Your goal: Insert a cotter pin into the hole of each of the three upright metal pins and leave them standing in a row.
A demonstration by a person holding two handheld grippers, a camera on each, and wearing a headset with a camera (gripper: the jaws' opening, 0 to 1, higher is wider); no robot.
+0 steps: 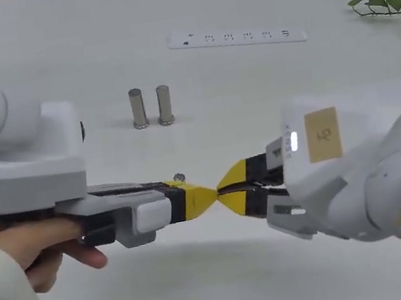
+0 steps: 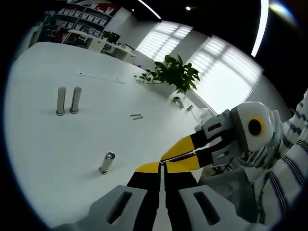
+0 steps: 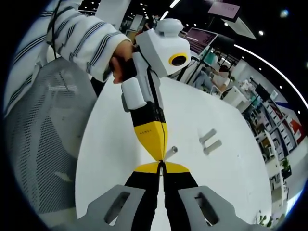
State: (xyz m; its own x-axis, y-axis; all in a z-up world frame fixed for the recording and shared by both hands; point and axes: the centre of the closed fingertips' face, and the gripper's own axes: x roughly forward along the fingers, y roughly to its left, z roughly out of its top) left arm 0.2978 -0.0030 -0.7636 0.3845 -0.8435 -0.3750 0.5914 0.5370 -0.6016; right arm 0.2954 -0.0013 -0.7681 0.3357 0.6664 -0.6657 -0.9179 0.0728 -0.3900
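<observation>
Jaws of left gripper [image 1: 210, 195] and right gripper [image 1: 224, 190] closed, tip-to-tip; two pins [image 1: 138, 108] upright; third pin [image 2: 107, 162] lying flat.

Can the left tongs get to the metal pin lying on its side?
Probably yes: the lying pin sits on the table beside the left tongs, nothing between. But they're shut, tip to tip with the right tongs, so they'd have to open.

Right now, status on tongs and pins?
Shut: left tongs, right tongs, tips meeting. Two upright pins; third pin lying down. Cotter pins lying loose.
</observation>
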